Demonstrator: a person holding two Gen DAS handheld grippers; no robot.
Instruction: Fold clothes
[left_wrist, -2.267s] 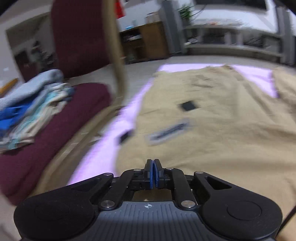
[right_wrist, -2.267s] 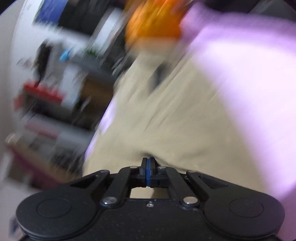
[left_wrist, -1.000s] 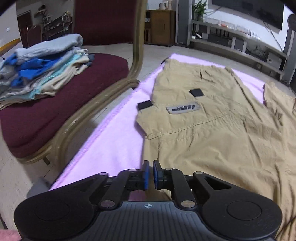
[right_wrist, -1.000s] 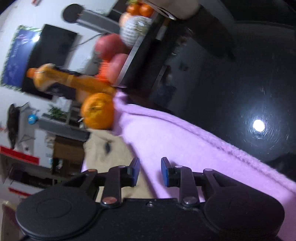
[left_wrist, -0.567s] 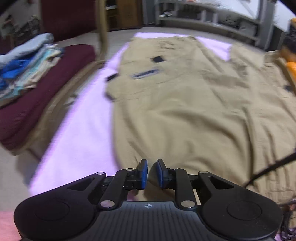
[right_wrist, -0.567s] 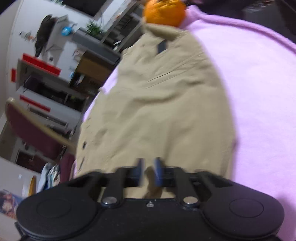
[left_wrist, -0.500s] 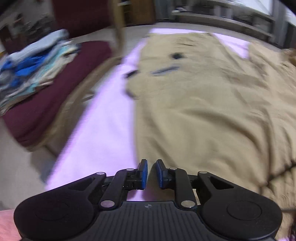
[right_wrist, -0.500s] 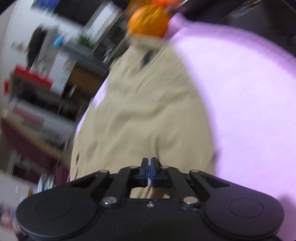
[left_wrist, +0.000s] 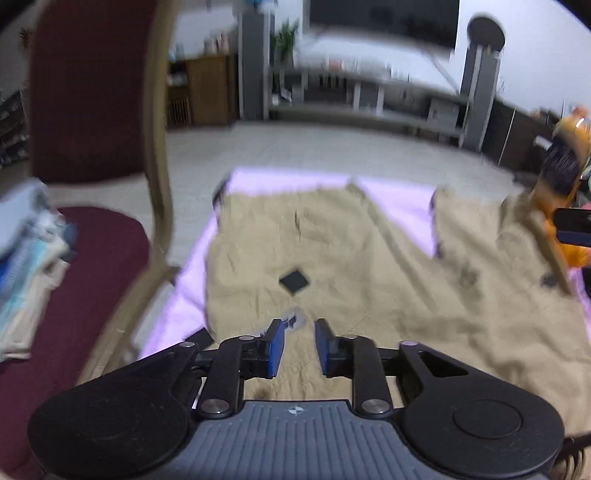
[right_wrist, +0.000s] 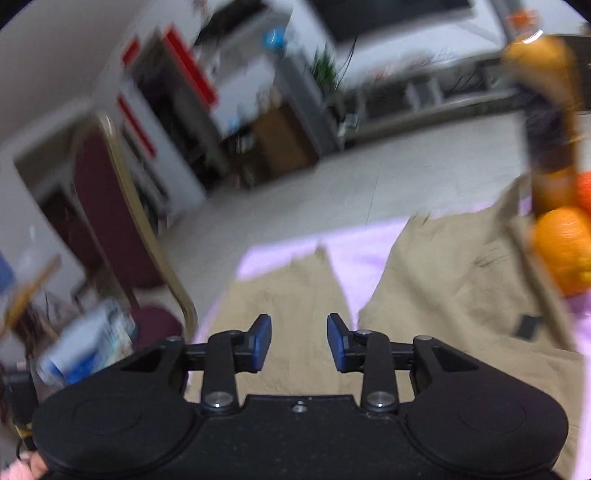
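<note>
Tan cargo trousers (left_wrist: 332, 258) lie spread on a lilac blanket (left_wrist: 399, 199), both legs pointing away from me, a black patch (left_wrist: 294, 282) on the left leg. My left gripper (left_wrist: 298, 347) hovers over the left leg near that patch. Its jaws are closing but still show a narrow gap, with nothing between the blue pads (left_wrist: 276, 347). In the right wrist view the trousers (right_wrist: 443, 295) fill the lower half. My right gripper (right_wrist: 299, 343) is above them, its jaws opening and empty.
A maroon chair (left_wrist: 92, 258) with a gold frame stands close on the left, a stack of folded clothes (left_wrist: 26, 277) on its seat. Oranges (right_wrist: 565, 251) and a blurred orange object (left_wrist: 565, 173) sit at the blanket's right edge. Shelves line the far wall.
The right gripper has rolled upright and risen, and its jaws went from shut to open. The left gripper has moved along the trouser leg to the black patch.
</note>
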